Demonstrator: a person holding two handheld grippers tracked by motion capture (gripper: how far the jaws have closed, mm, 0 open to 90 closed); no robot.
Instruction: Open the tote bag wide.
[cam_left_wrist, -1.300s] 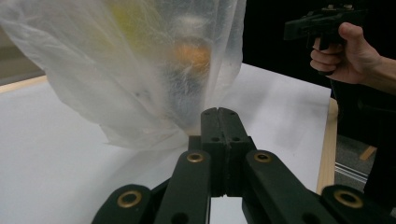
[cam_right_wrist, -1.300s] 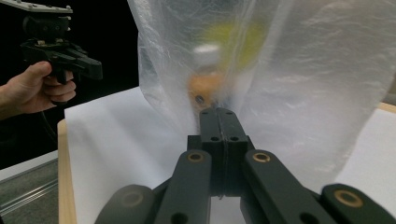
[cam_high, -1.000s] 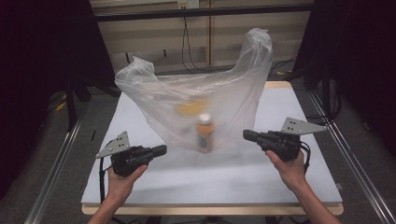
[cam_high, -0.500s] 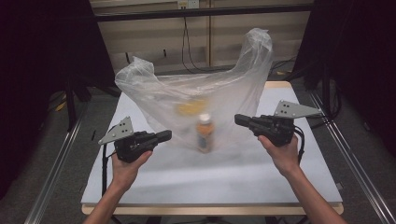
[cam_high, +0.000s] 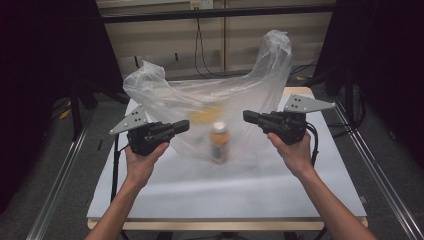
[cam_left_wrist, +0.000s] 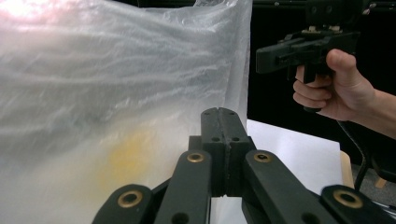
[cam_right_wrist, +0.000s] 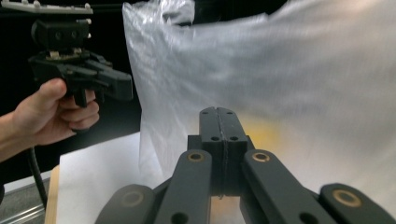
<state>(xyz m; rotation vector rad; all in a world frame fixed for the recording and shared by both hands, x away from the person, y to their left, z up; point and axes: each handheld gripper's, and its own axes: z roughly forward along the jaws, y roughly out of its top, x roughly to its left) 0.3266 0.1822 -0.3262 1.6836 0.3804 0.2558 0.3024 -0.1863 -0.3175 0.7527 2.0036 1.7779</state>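
A big translucent plastic bag (cam_high: 210, 105) stands open on the white table (cam_high: 225, 195), its two handles pointing up. A yellow thing (cam_high: 205, 116) shows faintly through it. A small bottle (cam_high: 219, 142) with an orange label and a white cap stands upright at the bag's front; whether it is inside the bag I cannot tell. My left gripper (cam_high: 184, 125) hangs shut just left of the bag, holding nothing. My right gripper (cam_high: 246, 116) hangs shut at the bag's right side, also holding nothing. The left gripper view has its jaws (cam_left_wrist: 223, 114) pressed together before the bag (cam_left_wrist: 116, 93).
Black curtains close in both sides. A slatted wall with hanging cables (cam_high: 200, 45) stands behind the table. Metal rails (cam_high: 60, 190) run along the floor on either side. Bare white tabletop lies in front of the bag.
Both hands have lifted their grippers and carried them forward and inward, closer to the bag's sides. The bag and the bottle have not moved.
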